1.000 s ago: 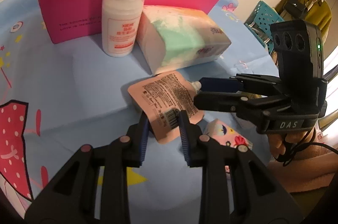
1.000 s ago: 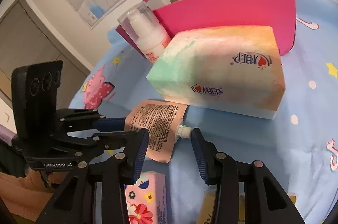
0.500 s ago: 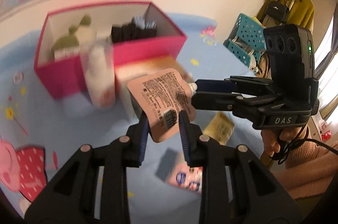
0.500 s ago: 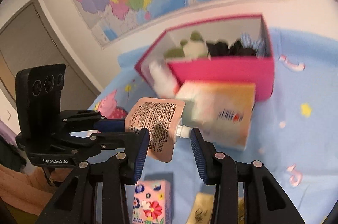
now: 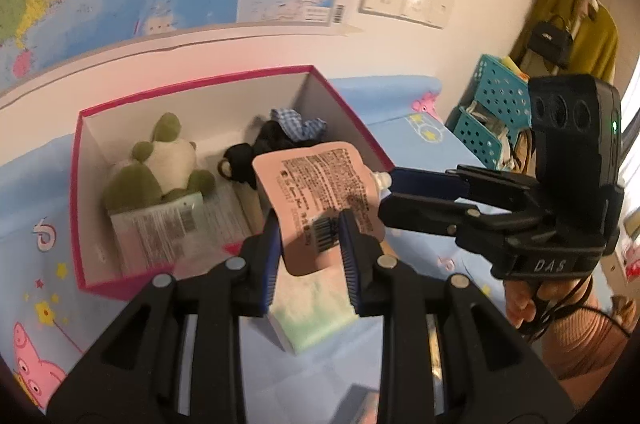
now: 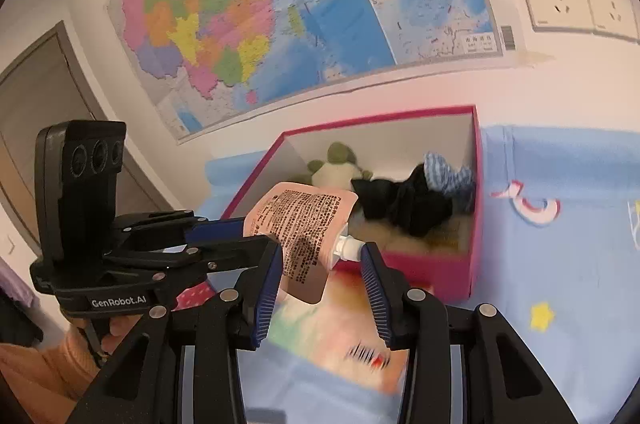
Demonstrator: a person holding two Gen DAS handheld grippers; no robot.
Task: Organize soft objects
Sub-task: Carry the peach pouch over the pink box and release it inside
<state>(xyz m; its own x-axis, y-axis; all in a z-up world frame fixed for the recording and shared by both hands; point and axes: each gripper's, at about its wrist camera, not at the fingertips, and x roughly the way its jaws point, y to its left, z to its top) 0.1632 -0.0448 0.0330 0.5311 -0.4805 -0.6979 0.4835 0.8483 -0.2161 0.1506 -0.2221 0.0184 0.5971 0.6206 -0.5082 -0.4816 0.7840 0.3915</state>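
Observation:
A pink spouted pouch (image 5: 316, 184) with black print hangs in the air over the near wall of the open pink box (image 5: 100, 284). My left gripper (image 5: 310, 224) is shut on the pouch's barcode end. My right gripper (image 6: 320, 256) spans the pouch (image 6: 304, 212) at its white spout end, with the cap against one pad and the pouch's edge against the other. Inside the box (image 6: 440, 276) lie a green and white plush toy (image 5: 160, 160), a black cloth (image 5: 248, 160), a blue checked cloth (image 5: 298, 122) and a printed packet (image 5: 160, 228).
A pastel tissue pack (image 5: 316, 308) lies on the blue cartoon tablecloth (image 5: 40, 184) right under the grippers, in front of the box. Teal baskets (image 5: 488, 104) stand beyond the table's right end. A map and wall sockets are behind the box.
Both grippers have lifted the pouch off the tablecloth and carried it up and towards the box. The box's inside has come into view and the white bottle has dropped out of sight.

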